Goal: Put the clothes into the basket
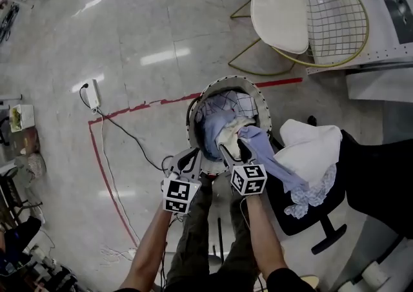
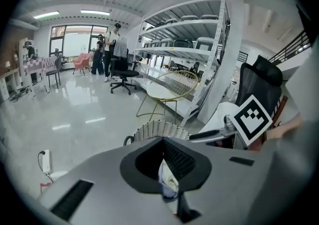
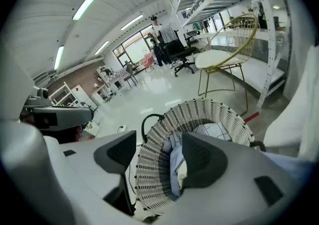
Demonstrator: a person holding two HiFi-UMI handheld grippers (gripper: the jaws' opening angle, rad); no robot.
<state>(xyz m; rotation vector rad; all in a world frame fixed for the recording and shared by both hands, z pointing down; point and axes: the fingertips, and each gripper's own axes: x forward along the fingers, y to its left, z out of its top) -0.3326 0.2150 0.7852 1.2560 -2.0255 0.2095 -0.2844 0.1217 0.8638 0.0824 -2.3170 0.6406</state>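
Clothes (image 1: pixel 222 130) heap to the basket (image 1: pixel 261 98) rim; right claw (image 3: pixel 158 144) spread over it, left claw (image 2: pixel 162 143) pinching some.

Head view: high above, facing steeply down onto basket (image 1: pixel 257 98) and floor (image 1: pixel 129 39). Left gripper view: low, close behind own jaws, facing out across room, with basket rim just past them. Right gripper view: close, tilted down into basket mouth. Shared by all three views: basket, gold wire chair (image 1: pixel 335 22).
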